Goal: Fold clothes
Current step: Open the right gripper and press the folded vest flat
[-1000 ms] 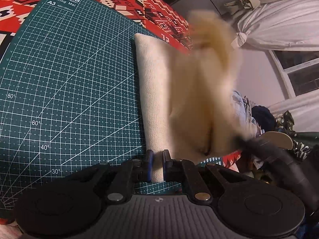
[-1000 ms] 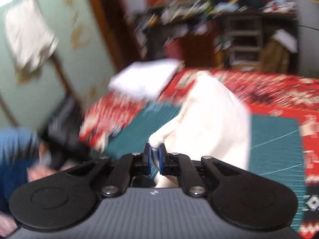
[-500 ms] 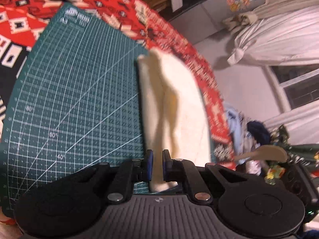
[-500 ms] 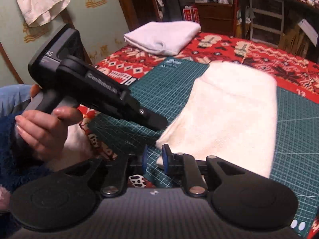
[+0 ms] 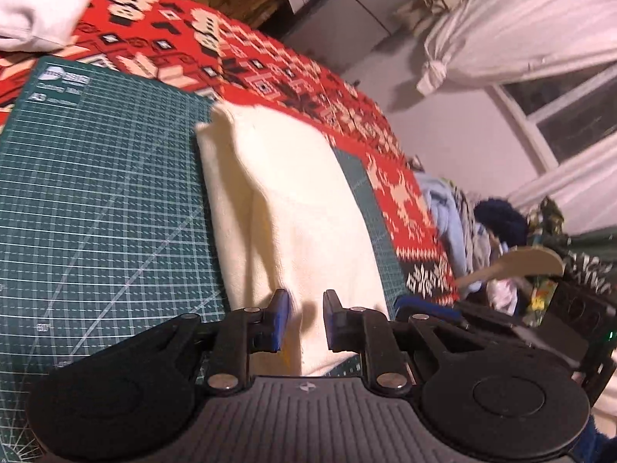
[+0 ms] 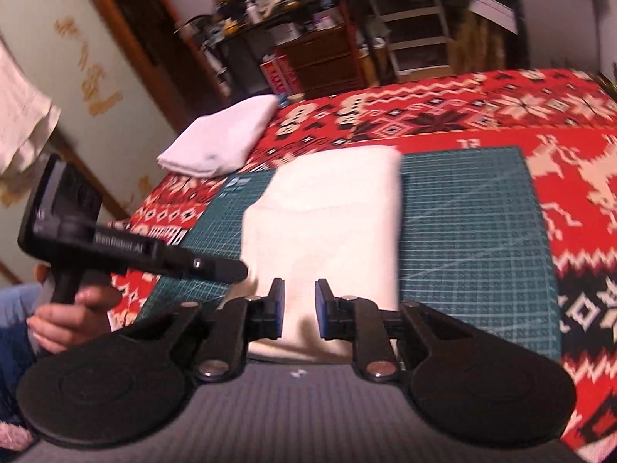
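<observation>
Cloth: folded cream fleece rectangle (image 6: 327,227), soft and thick, lying flat on the green gridded cutting mat (image 6: 470,231).
Long axis: runs away from both cameras.
Fingers: left gripper (image 5: 304,318) and right gripper (image 6: 299,310) parted, holding nothing.

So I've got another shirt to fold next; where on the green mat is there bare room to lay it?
The mat is bare beside the cream cloth, out to its edge by the red blanket. The strip on the cloth's other side is narrower and crowded by the left gripper; a folded white cloth sits beyond that corner.
</observation>
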### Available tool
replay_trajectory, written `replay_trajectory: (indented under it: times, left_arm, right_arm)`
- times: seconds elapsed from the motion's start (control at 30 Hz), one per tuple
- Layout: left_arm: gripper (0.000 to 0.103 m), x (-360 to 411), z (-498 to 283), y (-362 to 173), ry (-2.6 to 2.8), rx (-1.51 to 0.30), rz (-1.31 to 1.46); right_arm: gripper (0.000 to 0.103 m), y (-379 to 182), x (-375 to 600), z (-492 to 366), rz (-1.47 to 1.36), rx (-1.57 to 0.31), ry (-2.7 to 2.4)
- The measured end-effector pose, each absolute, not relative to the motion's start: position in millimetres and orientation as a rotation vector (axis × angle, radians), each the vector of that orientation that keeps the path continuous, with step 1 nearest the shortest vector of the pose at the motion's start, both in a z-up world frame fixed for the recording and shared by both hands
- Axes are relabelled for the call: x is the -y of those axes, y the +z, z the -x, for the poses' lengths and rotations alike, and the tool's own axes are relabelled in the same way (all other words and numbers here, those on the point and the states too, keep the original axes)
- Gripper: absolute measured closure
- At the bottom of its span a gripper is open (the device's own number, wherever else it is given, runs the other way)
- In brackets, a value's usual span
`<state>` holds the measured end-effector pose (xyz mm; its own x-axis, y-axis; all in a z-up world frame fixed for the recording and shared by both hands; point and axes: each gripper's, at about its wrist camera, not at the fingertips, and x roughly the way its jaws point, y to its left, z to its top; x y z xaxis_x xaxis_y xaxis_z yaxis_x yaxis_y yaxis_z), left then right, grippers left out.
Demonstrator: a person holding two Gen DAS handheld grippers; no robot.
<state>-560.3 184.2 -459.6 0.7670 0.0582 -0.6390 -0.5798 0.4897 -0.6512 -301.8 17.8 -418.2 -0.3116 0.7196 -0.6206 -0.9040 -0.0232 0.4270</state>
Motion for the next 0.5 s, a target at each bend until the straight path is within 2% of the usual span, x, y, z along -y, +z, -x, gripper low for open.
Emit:
replay_trajectory:
  times: [0.23,0.33,0.43,0.5]
  left_arm:
    - [0.087,-176,561,-464,0.452,-0.641,0.963]
    - [0.099,-174,552,-464,0.480,-0.690,0.923]
    - [0.099,-163,550,-454,0.515,-0.679,0.885]
    - [0.099,-155,561,-442,0.468,-0.589,0.907]
  right_arm:
    - [0.083,-420,-12,291,0.255,-0.929,1.641]
    - [0.083,-421,-11,288,0.251,-0.934,1.634]
    - [0.083,-421,-9,284,0.269,-0.927,1.623]
    - [0.083,-421,-6,285,0.345,-0.895,1.623]
